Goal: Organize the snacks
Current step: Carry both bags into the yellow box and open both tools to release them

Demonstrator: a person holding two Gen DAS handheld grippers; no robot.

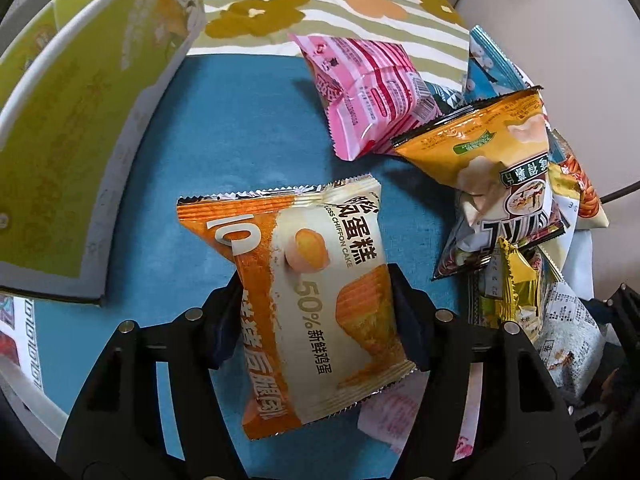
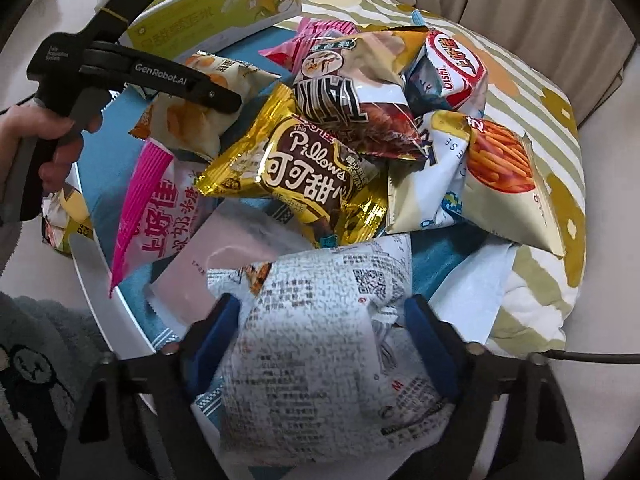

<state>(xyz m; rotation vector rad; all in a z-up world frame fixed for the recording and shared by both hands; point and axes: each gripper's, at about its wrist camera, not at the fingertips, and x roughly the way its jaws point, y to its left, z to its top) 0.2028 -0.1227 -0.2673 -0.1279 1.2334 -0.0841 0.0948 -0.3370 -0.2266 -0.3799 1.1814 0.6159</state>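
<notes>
1. Left gripper (image 1: 316, 300): half shut, both black fingers (image 1: 408, 312) pressed on the sides of the orange cake pack (image 1: 308, 304). Pack pinched tight and bent a little, over the blue tray floor (image 1: 240, 128).
2. Right gripper (image 2: 320, 344): partly open, with the white printed pack (image 2: 316, 344) sitting between the two blue pads (image 2: 430, 344). Left pad right against the pack. Right pad close beside it, but touching or not, cannot tell.
3. Rest of the snacks: one big heap on the tray. On top, the gold cocoa pillows bag (image 2: 296, 168), the dark chip bag (image 2: 352, 96), the stick snack bag (image 2: 508, 176) and the pink candy bag (image 2: 156, 200). Off to one side in the left view, the pink striped pack (image 1: 372, 92).
4. Just beside the tray, a green and white box (image 1: 76, 120), standing open. Probably the place for sorted snacks, but only a guess.
5. Step in hand, most likely: picking. One pack already grabbed on the left, one about to be grabbed on the right.
6. Far along? Not very. Most of the heap untouched.
7. Next for the left: lift the cake pack clear of the heap and carry it to its spot, with a soft squeeze, not a hard one, since a cake squashes.
8. Next for the right: close more until both pads bite, then lift slowly. Puffy, slippery bag, easy to drop.
</notes>
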